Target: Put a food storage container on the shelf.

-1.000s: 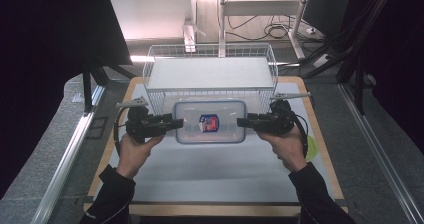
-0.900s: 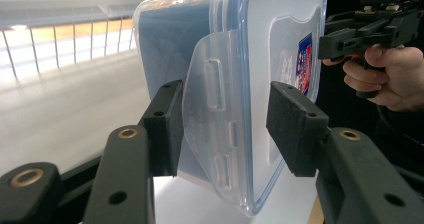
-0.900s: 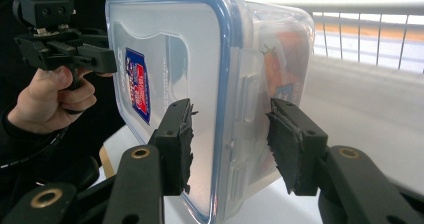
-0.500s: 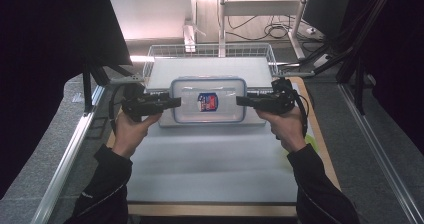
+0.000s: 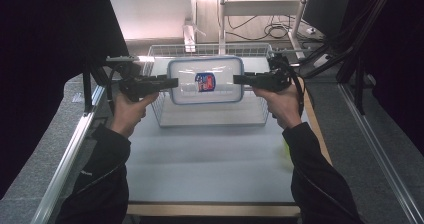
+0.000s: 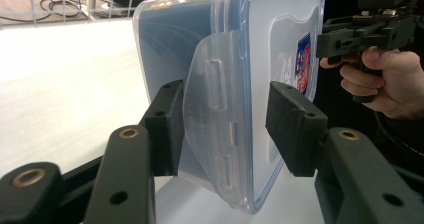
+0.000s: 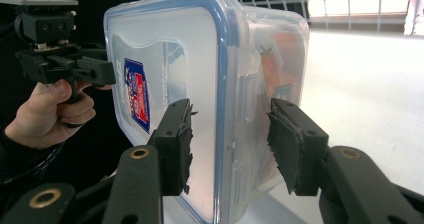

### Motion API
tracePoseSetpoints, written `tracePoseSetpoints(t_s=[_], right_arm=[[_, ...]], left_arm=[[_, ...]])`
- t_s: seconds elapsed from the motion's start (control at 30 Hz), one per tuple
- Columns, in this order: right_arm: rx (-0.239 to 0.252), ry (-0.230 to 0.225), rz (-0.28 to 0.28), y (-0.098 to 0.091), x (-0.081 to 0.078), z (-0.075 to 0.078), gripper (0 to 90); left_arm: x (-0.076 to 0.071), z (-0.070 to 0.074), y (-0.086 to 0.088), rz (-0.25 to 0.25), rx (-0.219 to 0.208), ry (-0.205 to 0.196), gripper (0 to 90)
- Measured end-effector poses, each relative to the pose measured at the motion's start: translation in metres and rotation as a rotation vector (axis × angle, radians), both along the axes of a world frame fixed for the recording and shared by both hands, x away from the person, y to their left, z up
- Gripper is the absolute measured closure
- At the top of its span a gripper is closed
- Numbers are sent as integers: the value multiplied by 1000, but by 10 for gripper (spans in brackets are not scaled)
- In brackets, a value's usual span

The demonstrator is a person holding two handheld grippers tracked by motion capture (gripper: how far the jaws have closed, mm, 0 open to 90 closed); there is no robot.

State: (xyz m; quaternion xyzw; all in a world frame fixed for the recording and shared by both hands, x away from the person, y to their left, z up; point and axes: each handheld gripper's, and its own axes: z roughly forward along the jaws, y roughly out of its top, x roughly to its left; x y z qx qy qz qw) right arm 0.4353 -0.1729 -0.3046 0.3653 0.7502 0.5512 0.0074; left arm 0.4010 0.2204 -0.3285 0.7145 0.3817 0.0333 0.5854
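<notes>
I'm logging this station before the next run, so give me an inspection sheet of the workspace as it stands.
Surface: pale mat on a wood-edged table, bare in front.
Job's things: clear plastic container with blue-rimmed lid and a label, held up between both grippers over the wire basket; side latch flaps down.
Clutter: a small yellow-green thing by the right sleeve, too hidden to name.
Grippers: left hand-held gripper clamped on the container's left end; right hand-held gripper on its right end.
Cables: one trails from each gripper; loose cables lie beyond the table.
Surroundings: dark panels on both sides, metal rails, shelf frame behind.
</notes>
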Motion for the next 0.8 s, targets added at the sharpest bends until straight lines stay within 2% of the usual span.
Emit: tracePoseSetpoints(t_s=[0.5,0.63,0.8], right_arm=[[36,31,-34,-4,36,7,525],[49,48,-47,-5,45,6,525],[47,49,-53,-3,52,4,524]], left_arm=[[39,17,-5,9,3,21,510],[49,18,-6,13,-1,29,508],[57,15,-6,28,-9,50,504]])
